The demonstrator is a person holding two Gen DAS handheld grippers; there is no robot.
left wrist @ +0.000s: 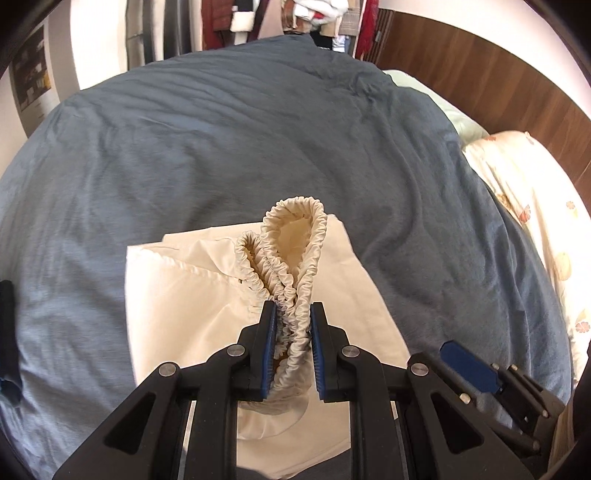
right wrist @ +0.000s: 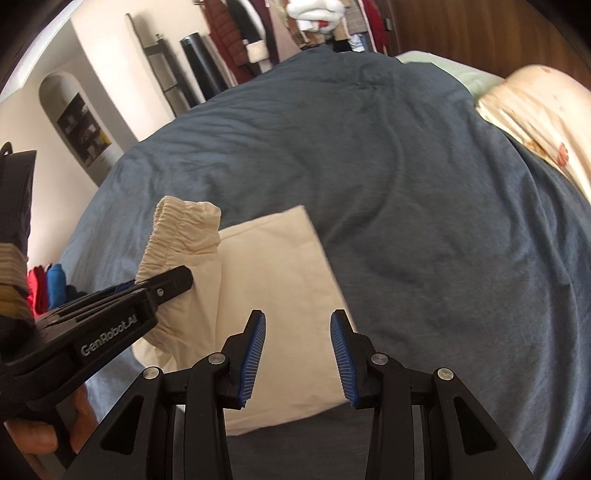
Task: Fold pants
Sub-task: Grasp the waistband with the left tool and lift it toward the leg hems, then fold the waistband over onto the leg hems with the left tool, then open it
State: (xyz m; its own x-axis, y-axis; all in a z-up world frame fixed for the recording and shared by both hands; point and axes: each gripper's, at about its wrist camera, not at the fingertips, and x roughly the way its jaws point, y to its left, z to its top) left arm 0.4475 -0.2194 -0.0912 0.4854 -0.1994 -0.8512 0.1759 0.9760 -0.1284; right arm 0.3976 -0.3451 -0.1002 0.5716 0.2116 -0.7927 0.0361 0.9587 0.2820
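Left gripper (left wrist: 293, 314) pinches cream pants' elastic waistband (left wrist: 295, 251), lifted over folded legs (right wrist: 273, 295) on blue duvet (left wrist: 221, 147) | right gripper (right wrist: 297, 325) spread, empty, beside it.

— Between the jaws of the left gripper (left wrist: 293, 314)?
— Elastic waistband (left wrist: 291, 254), bunched and looping forward past the tips; rest of the pants (left wrist: 177, 302) spread below and to the left, on the duvet (left wrist: 221, 147).
— Around the right gripper (right wrist: 298, 321)?
— Nothing between the fingers (pants directly beneath). Left gripper off to its left. Patterned pillow (right wrist: 546, 122) far ahead and right; hanging clothes (right wrist: 258, 29) beyond the bed.
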